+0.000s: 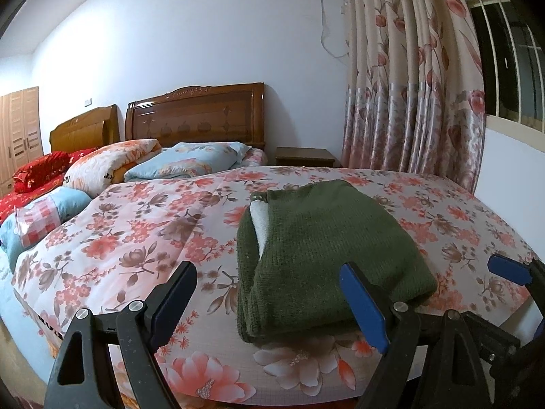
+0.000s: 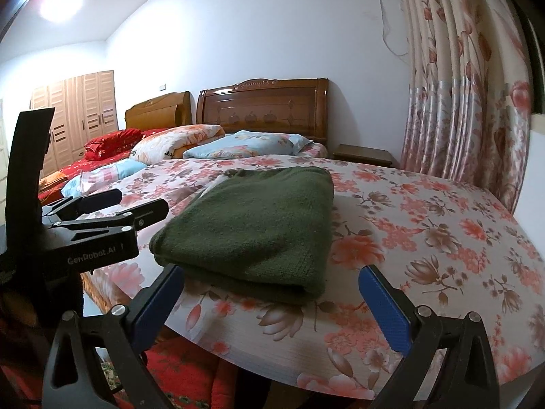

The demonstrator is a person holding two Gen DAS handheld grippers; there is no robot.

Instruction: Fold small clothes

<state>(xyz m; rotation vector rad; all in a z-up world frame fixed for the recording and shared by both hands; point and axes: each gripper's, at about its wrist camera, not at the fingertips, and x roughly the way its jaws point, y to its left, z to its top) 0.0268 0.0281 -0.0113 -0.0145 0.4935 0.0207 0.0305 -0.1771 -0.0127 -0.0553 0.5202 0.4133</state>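
Observation:
A dark green knitted garment (image 1: 320, 252) lies folded into a rectangle on the floral bedspread (image 1: 136, 238), with a white lining showing at its left fold. My left gripper (image 1: 269, 293) is open and empty at the garment's near edge. The right gripper's blue fingertips (image 1: 504, 269) show at the right of the left wrist view. In the right wrist view the folded garment (image 2: 259, 225) lies ahead, and my right gripper (image 2: 272, 303) is open and empty just short of its near edge. The left gripper (image 2: 136, 209) shows at the left, open.
Pillows and folded quilts (image 1: 190, 163) lie at the head of the bed by two wooden headboards (image 1: 197, 116). A small nightstand (image 1: 305, 156) and floral curtains (image 1: 408, 85) stand at the right. A wardrobe (image 2: 75, 116) is at far left. The bed's near edge (image 2: 272, 368) is just below the grippers.

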